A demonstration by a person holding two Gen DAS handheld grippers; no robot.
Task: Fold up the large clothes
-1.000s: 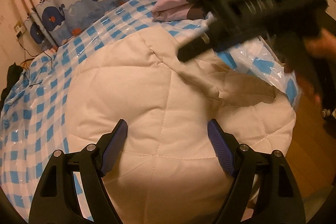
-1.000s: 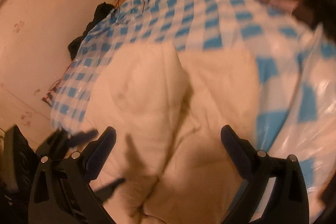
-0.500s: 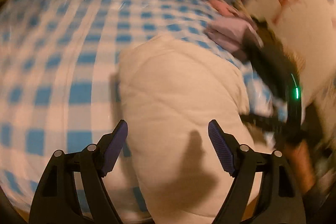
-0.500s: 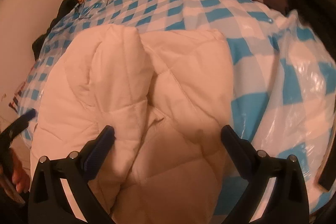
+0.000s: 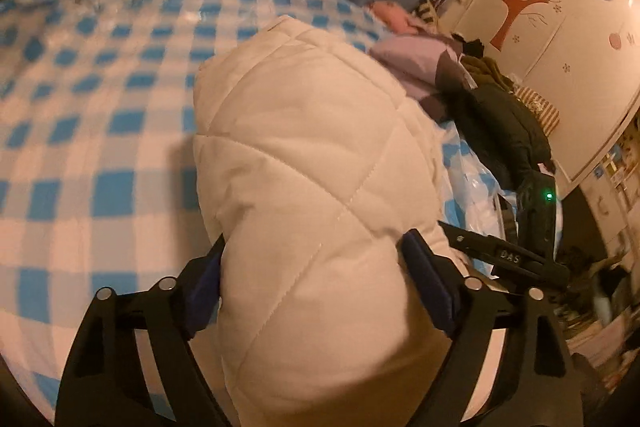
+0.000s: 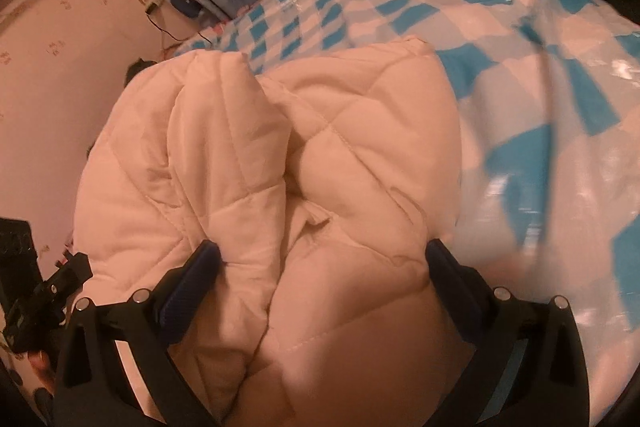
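The light is dim and warm orange. Both views bend round at the dark edges. The checked cover (image 6: 540, 131) looks smeared and shiny with glare. A soft shadow, maybe, lies left of the white coat (image 5: 312, 187).

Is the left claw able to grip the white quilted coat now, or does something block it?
Probably yes. The left claw already straddles the white quilted coat, its jaws opening, with nothing between them but the coat.

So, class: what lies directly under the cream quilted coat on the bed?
The cream quilted coat rests on a blue-and-white checked cover, seen all round it. Whatever lies beneath the coat itself is covered and cannot be seen.
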